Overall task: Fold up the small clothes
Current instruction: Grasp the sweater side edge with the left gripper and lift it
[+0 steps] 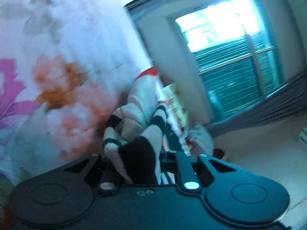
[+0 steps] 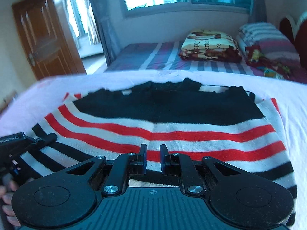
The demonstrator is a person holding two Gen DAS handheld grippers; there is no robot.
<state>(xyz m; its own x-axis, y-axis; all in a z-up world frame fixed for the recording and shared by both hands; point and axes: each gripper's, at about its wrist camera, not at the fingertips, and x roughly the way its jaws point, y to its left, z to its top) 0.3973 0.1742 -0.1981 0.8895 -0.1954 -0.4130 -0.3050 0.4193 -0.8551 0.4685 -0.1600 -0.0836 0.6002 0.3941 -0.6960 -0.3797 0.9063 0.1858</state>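
A knitted sweater [image 2: 172, 134] with black, white and red stripes lies spread flat on a pale pink sheet [image 2: 299, 134]. My right gripper [image 2: 153, 149] hovers over its near part. The jaws stand almost together with a narrow gap, and nothing shows between them. My left gripper [image 2: 46, 138] reaches in at the sweater's left edge. In the left wrist view, a bunched white and black knit sleeve [image 1: 138, 126] fills the space between the fingers of my left gripper [image 1: 142, 159]. It is shut on this fabric, which hides one finger.
A person's hand [image 2: 7, 201] holds the left tool. Behind the sheet is a bed with a folded printed blanket [image 2: 209, 46] and striped pillows [image 2: 268, 36]. A wooden door [image 2: 44, 38] stands at far left. A floral sheet [image 1: 57, 76] and a window [image 1: 220, 28] fill the left wrist view.
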